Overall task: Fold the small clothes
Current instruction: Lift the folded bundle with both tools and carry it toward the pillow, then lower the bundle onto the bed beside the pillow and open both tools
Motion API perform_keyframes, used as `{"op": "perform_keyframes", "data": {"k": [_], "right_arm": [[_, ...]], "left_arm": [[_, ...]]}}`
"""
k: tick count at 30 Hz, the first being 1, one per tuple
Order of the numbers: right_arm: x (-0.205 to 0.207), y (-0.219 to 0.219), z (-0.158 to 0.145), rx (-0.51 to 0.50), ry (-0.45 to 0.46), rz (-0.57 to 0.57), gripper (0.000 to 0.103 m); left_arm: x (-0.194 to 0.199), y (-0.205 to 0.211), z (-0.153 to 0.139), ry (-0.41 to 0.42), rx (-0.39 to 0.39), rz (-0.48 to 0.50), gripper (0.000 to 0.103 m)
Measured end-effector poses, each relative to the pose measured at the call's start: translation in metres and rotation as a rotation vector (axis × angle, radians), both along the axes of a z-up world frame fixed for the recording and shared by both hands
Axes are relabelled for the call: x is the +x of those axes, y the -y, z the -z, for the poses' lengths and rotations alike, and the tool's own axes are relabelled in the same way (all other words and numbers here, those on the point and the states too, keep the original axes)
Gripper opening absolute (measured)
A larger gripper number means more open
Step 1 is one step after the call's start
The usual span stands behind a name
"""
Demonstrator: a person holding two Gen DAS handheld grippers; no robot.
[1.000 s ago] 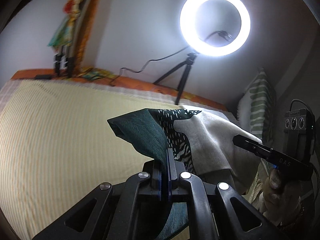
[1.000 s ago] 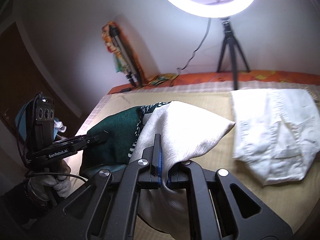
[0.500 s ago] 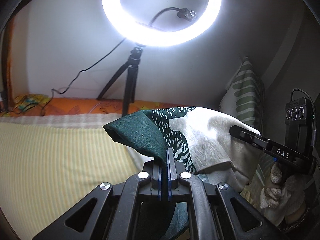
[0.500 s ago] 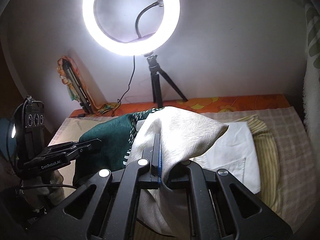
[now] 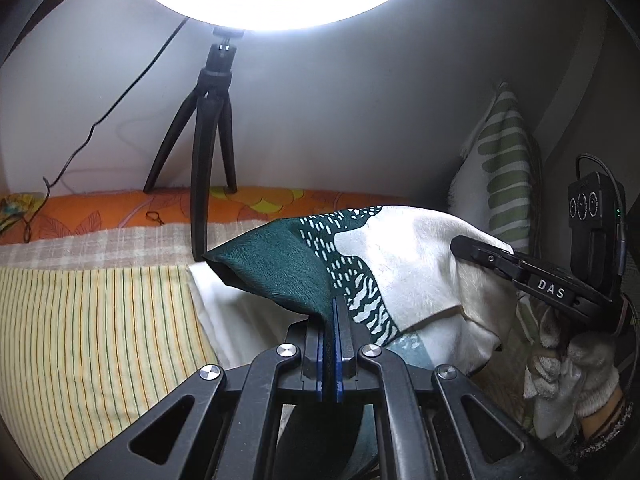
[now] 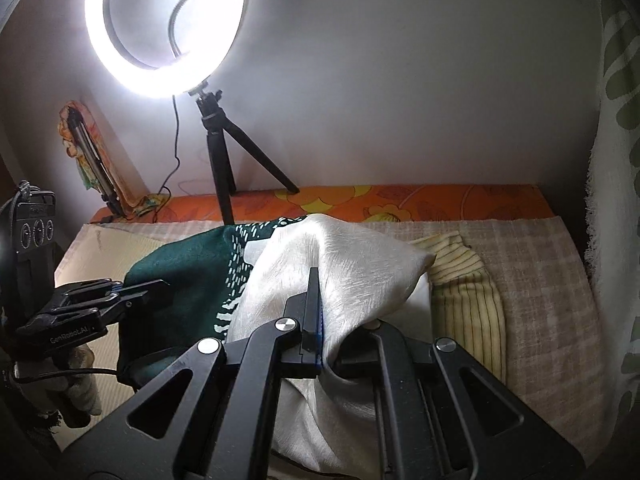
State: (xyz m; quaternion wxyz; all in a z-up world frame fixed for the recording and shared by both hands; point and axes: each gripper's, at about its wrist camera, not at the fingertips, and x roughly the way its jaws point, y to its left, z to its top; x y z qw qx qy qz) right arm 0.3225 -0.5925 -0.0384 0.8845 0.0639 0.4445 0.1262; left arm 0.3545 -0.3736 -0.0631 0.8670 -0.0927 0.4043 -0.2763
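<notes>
The green-and-cream garment [image 5: 360, 264] hangs lifted above the bed [image 5: 92, 320], stretched between both grippers at the centre of each frame. The left gripper [image 5: 331, 320], at bottom centre, has its jaws pressed together on the dark green edge. The right gripper [image 6: 316, 304] has its jaws pinched on the cream side. A white folded cloth [image 5: 240, 320] lies on the bed beneath. A ring light [image 6: 160, 28] on a tripod [image 6: 224, 152] glows at upper left of the right wrist view.

The glowing white circular ring light [image 5: 276, 8] [image 6: 164, 28] overexposes the upper frame in both views. Corners vignette to black; fisheye distortion curves the edges; foreground remains dim.
</notes>
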Motion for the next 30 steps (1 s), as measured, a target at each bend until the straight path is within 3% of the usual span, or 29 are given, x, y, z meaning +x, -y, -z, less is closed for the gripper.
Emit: {"op": "perform_keyframes", "data": {"k": [2,4,6,8,10,11,15,21,27,30], "right_arm": [[0.004,0.006,0.010,-0.028,-0.041,0.022,0.006],[0.004,0.015,0.017,-0.093,-0.062,0.081,0.016],[0.001,0.021,0.018,-0.088,-0.068,0.109,0.026],[-0.004,0.024,0.014,-0.093,-0.046,0.135,0.055],[-0.007,0.025,0.007,-0.092,-0.022,0.150,0.068],[-0.006,0.024,0.004,-0.091,-0.011,0.157,0.071],[-0.008,0.021,-0.011,-0.076,0.015,0.174,0.072],[-0.023,0.004,-0.032,-0.073,0.044,0.167,0.073],[-0.051,-0.008,-0.064,-0.069,0.084,0.172,0.077],[-0.069,-0.014,-0.082,-0.064,0.111,0.178,0.085]], "left_arm": [[0.001,-0.002,0.006,-0.022,0.021,-0.014,0.006],[0.000,-0.005,0.009,-0.033,0.039,-0.015,0.027],[-0.004,-0.008,0.008,-0.016,0.059,-0.033,0.039],[-0.008,-0.012,0.005,0.000,0.071,-0.039,0.050],[-0.012,-0.011,0.000,0.020,0.096,-0.042,0.066],[-0.014,-0.013,-0.002,0.031,0.106,-0.042,0.068],[-0.027,-0.013,-0.015,0.072,0.142,-0.037,0.082],[-0.052,-0.017,-0.040,0.132,0.160,-0.036,0.093],[-0.078,-0.030,-0.066,0.155,0.147,-0.045,0.096],[-0.095,-0.037,-0.079,0.170,0.138,-0.044,0.096]]}}
